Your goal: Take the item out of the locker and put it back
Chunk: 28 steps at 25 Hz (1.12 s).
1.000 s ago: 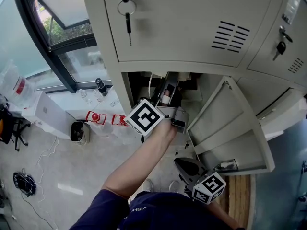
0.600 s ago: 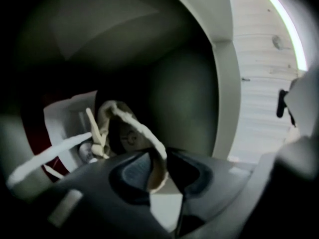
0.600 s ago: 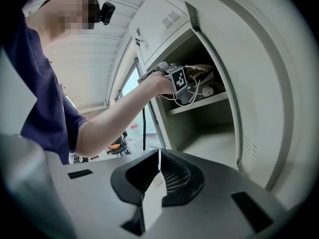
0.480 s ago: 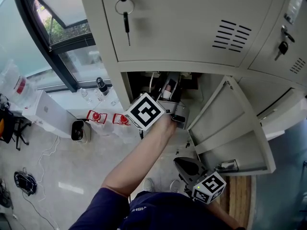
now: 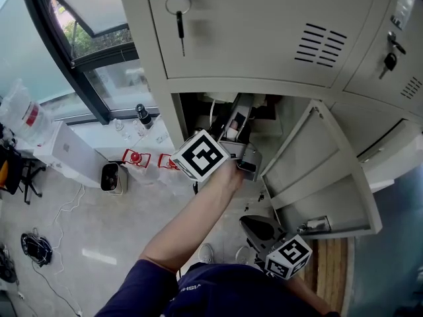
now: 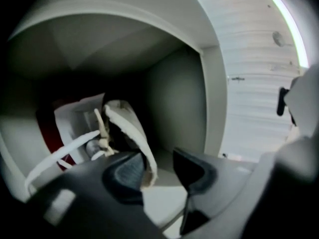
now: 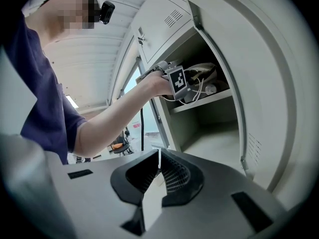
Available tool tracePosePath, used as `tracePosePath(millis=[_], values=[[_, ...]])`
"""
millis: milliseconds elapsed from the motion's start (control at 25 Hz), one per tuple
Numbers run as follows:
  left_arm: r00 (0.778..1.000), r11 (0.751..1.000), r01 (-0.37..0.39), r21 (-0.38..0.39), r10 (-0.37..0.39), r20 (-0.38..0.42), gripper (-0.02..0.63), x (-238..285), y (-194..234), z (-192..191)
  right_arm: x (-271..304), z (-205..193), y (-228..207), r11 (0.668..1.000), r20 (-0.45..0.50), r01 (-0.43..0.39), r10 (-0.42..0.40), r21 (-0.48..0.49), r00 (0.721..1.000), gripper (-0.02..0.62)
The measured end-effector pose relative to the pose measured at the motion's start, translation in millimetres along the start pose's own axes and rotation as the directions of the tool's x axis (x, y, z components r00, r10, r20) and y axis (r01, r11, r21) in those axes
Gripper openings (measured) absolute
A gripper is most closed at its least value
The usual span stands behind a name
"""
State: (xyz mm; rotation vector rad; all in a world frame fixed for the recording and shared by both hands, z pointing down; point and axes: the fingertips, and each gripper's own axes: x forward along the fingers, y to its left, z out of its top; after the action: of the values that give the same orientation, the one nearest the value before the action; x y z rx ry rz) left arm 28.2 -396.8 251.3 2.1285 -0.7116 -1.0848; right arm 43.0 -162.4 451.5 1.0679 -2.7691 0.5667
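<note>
Just opening, left tongs stand apart around a limp, flat white strap; right tongs closed.

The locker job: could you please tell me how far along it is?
Done: locker door open, white-strapped item on the shelf inside. In hand: the left gripper has just been opening, a strap loose between its jaws. Left: withdrawing, perhaps closing the door; the right gripper idles shut.

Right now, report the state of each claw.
Left claw: open. Its jaws have just been opening, and a white strap lies loose between them, not pinched.
Right claw: shut, holding nothing.
</note>
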Motion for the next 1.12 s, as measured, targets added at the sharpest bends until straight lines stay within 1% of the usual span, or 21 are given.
tracePosePath(millis=[320,400,560,720,920,1120], values=[[1.000,0.999,-0.028,-0.020,0.028,0.002,0.145,-8.0,1.8,-0.3,0.5,0.4,6.1,1.000,0.004,-0.016,0.016,-0.007,1.000,0.008],[0.999,0.999,-0.035,-0.021,0.036,0.006,0.046,-6.7,3.3,2.4,-0.8,-0.3,5.9,1.000,0.002,-0.013,0.013,-0.006,1.000,0.008],[1.000,0.999,-0.016,-0.037,0.017,0.016,0.043,0.1,0.4,6.5,-3.5,-0.3,3.9,1.000,0.006,-0.005,0.005,-0.005,1.000,0.008],[1.000,0.999,-0.006,-0.037,0.007,0.025,0.041,13.0,-0.9,8.0,-3.7,0.9,2.7,1.000,0.007,-0.001,0.001,-0.004,1.000,0.008],[0.999,0.999,-0.019,-0.032,0.020,0.038,0.043,27.8,6.5,6.6,-2.2,-1.7,0.6,1.000,-0.002,-0.003,0.003,0.012,1.000,0.008],[0.999,0.999,-0.026,-0.029,0.027,0.035,0.054,41.7,13.4,5.8,-0.3,-0.6,-3.3,1.000,-0.002,-0.004,0.004,0.018,1.000,0.008]])
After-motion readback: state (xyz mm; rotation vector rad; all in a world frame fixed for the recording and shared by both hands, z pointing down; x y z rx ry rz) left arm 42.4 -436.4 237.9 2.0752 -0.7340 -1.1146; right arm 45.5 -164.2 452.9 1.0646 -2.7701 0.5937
